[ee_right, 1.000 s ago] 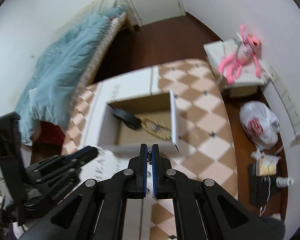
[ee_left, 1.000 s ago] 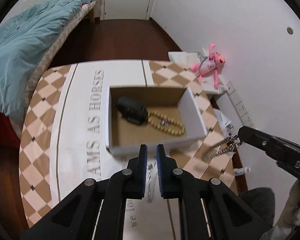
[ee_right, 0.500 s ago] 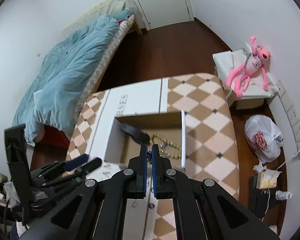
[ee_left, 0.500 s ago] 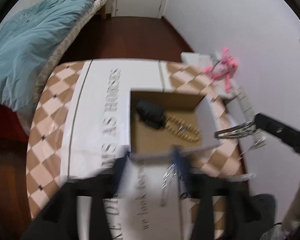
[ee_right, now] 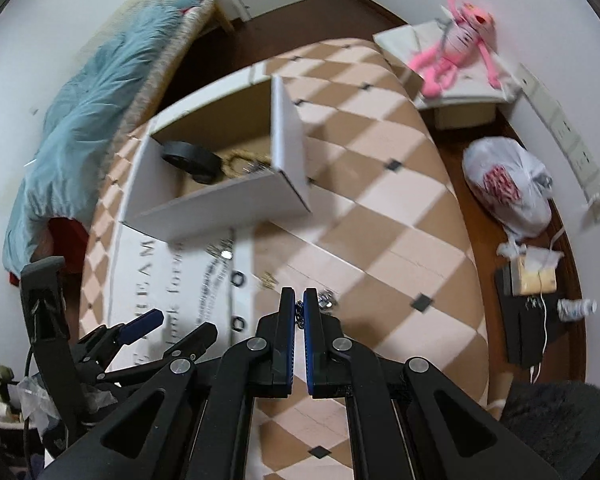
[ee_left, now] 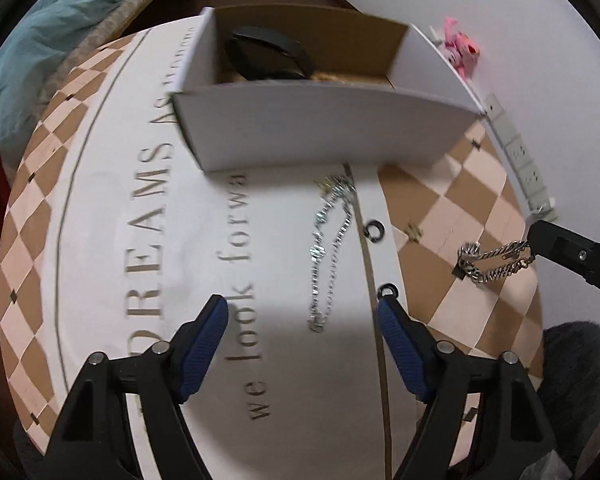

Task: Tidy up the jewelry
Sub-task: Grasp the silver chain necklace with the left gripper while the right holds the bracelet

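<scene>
Black gripper (ee_left: 302, 312) arms, ribbed blue pads (ee_left: 204, 344), silver screws.

A necklace (ee_left: 332, 248) lies on the table (ee_left: 100, 208), before the box (ee_left: 324, 132).

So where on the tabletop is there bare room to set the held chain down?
Free: the checkered cloth right of the white cardboard box. Crowded: the lettered strip before the box, with the thin silver necklace and two dark rings.

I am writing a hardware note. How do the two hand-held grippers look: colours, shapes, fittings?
Both the left gripper and the right gripper are matte black plastic linkages with triangular cut-outs and round silver pivot screws. Each finger carries a ribbed blue pad. Seen from the right wrist view, a thin black cable hangs beside the left gripper's upright black frame. No sleeves or markings are visible.
</scene>
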The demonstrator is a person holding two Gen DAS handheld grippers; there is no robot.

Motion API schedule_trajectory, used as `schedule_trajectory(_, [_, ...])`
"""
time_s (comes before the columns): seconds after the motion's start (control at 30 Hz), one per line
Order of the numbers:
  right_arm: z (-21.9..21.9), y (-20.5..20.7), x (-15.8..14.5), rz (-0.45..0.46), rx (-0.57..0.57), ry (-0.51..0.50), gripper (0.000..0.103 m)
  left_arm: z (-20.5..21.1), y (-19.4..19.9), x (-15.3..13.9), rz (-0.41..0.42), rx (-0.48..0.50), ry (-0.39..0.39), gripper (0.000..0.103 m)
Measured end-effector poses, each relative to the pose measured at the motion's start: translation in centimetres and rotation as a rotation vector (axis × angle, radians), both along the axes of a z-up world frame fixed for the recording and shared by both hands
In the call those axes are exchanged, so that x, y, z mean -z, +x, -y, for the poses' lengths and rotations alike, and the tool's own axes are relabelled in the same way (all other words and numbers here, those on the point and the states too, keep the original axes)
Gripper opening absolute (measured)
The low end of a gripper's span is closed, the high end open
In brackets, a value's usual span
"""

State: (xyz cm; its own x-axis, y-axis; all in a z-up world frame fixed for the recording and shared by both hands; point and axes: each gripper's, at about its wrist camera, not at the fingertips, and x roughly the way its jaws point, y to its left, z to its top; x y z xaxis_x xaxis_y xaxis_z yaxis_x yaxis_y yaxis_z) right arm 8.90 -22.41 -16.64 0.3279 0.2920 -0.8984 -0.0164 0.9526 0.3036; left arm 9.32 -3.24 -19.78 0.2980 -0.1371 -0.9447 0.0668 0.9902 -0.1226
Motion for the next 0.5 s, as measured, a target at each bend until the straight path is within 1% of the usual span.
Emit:
schedule_trajectory(0.03, [0.3,-0.2,0.4,-0.009,0.012,0.003,0.004,0.5,-0.1,0.1,0.01,0.011,0.022,0.061])
schedule_trajectory(0.07, [0.5,-0.2,0.6,-0.014,0.021,0.006,0.004,1.1,-0.2,0.1,0.036,0.03,0.052,0.049])
schedule_trajectory(0.1, [0.7,-0.3,0.8,-0.018,0.028,0.003,0.004,1.6,-0.2,0.0,0.059,0.05,0.088,0.035])
schedule_trajectory(0.13, [0.8,-0.4,1.0,-0.02,0.036,0.0,0.004,2.0,-0.2,-0.1,0.074,0.065,0.1,0.027])
schedule_trajectory(0.17, [0.9,-0.4,1.1,-0.023,0.041,0.002,0.004,2.1,-0.2,-0.1,0.076,0.072,0.085,0.005])
schedule_trajectory(0.2, [1.0,-0.5,1.3,-0.025,0.044,0.004,0.004,2.1,0.0,-0.1,0.064,0.076,0.059,0.001])
schedule_trajectory(0.27, [1.1,-0.5,1.2,-0.023,0.052,0.008,0.004,2.0,0.4,-0.2,0.045,0.064,0.014,0.0])
schedule_trajectory(0.33, [1.1,-0.5,0.9,-0.015,0.056,0.016,0.004,1.4,0.3,-0.8,0.059,0.041,-0.022,0.0])
schedule_trajectory(0.43, [0.9,-0.4,-0.2,0.007,0.053,0.035,0.004,0.3,0.1,-2.3,0.068,0.016,-0.075,0.0])
schedule_trajectory(0.5, [0.8,-0.4,-1.1,0.024,0.046,0.047,0.004,-0.6,-0.1,-3.7,0.084,0.006,-0.108,0.0])
